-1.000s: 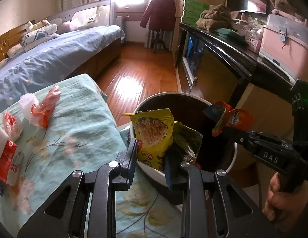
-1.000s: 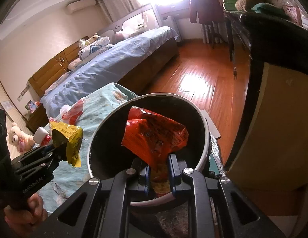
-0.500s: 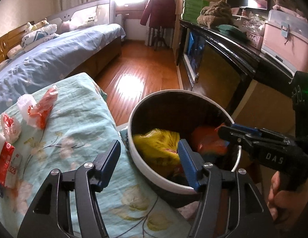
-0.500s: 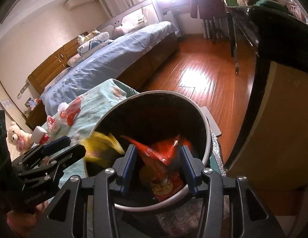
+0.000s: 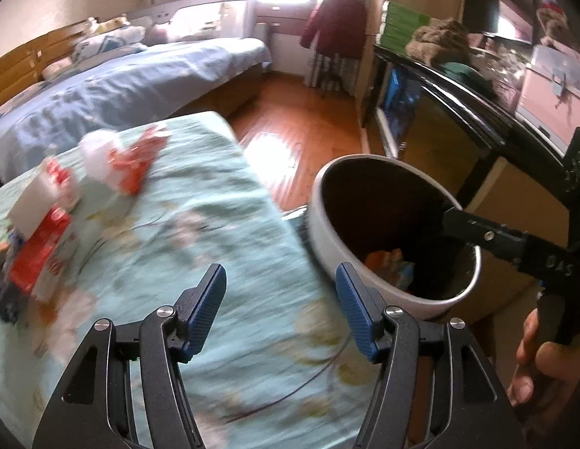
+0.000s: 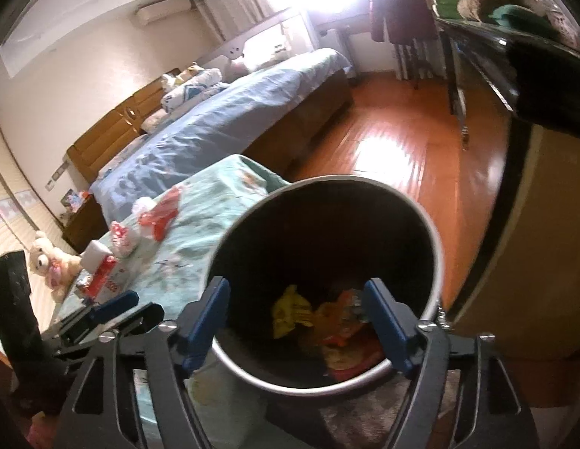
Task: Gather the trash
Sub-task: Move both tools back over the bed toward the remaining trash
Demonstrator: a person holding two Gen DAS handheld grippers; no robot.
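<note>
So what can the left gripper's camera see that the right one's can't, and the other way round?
Only the left view shows the pink case on the dark cabinet and the hand holding the right gripper. Only the right view shows the yellow wrapper deep in the bin, the teddy bear and the air conditioner. Both show the bin, the leftover wrappers on the floral cloth and the blue bed.

The left wrist camera looked forward and down along its own claw [image 5: 280, 308], close above a floral cloth [image 5: 200, 224], with the bin [image 5: 327, 232] just right of the claw. The right wrist camera sat close over that same bin [image 6: 433, 247], peering down into it between its fingers. Both views shared the bin, the cloth and the bed [image 5: 114, 86] beyond.
</note>
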